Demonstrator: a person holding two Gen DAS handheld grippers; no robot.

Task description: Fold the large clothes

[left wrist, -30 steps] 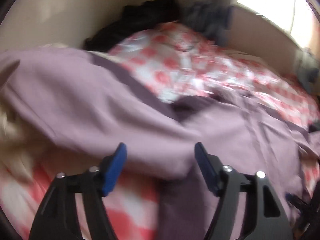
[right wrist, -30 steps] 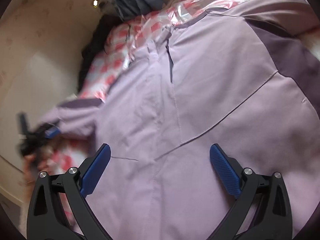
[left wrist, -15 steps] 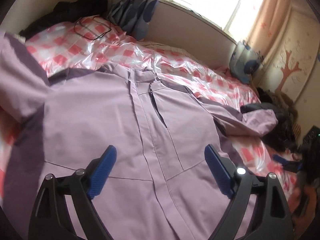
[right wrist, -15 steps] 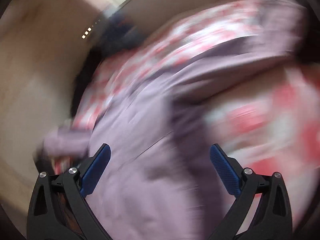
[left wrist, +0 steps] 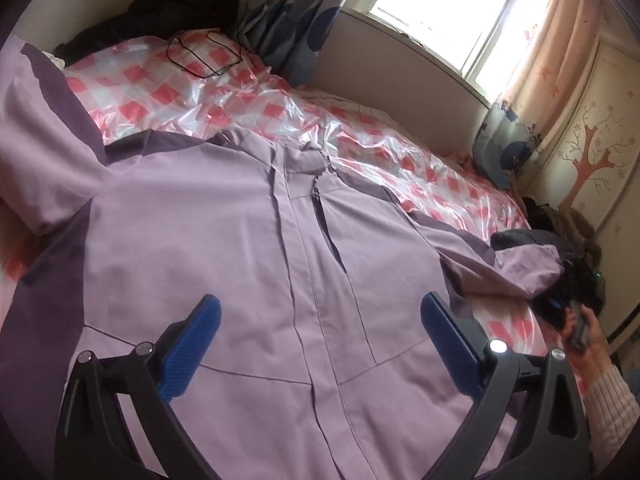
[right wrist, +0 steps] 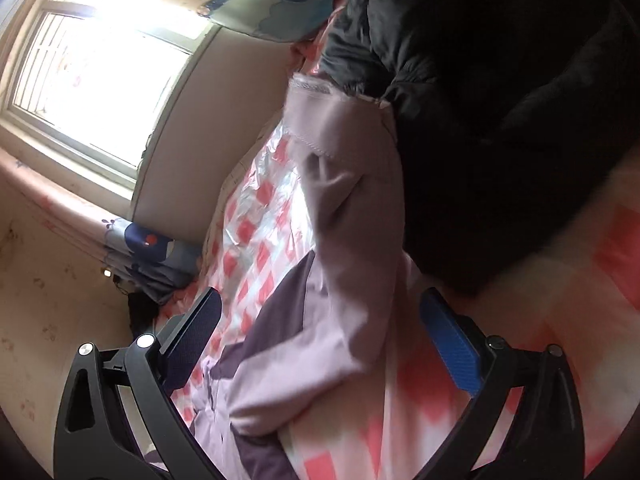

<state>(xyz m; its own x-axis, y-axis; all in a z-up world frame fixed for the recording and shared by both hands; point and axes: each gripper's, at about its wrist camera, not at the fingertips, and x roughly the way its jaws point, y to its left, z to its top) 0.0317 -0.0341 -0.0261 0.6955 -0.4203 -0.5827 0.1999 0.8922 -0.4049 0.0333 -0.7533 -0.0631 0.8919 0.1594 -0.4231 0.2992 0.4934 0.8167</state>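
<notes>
A large lilac jacket [left wrist: 224,248] with dark purple panels lies front-up on the bed, zipper running down its middle. My left gripper [left wrist: 320,320] is open and empty, hovering over the jacket's lower front. Its left sleeve [left wrist: 44,148] lies at the left; its right sleeve [left wrist: 516,268] stretches to the right bed edge. In the right wrist view my right gripper [right wrist: 320,320] is open and empty, with the right sleeve [right wrist: 348,248] lying between its fingers, cuff [right wrist: 316,88] toward the far end. The right gripper also shows in the left wrist view [left wrist: 568,316].
The bed has a red-and-white checked cover under clear plastic [left wrist: 400,152]. A black garment pile [right wrist: 500,128] lies beside the sleeve cuff. Another dark pile [left wrist: 160,12] and a black cord [left wrist: 204,56] lie at the far end. Window and curtains [left wrist: 440,12] stand behind.
The left gripper has swung from the left sleeve side to over the jacket's front. The right gripper has swung away from the jacket's body to the right sleeve at the bed edge.
</notes>
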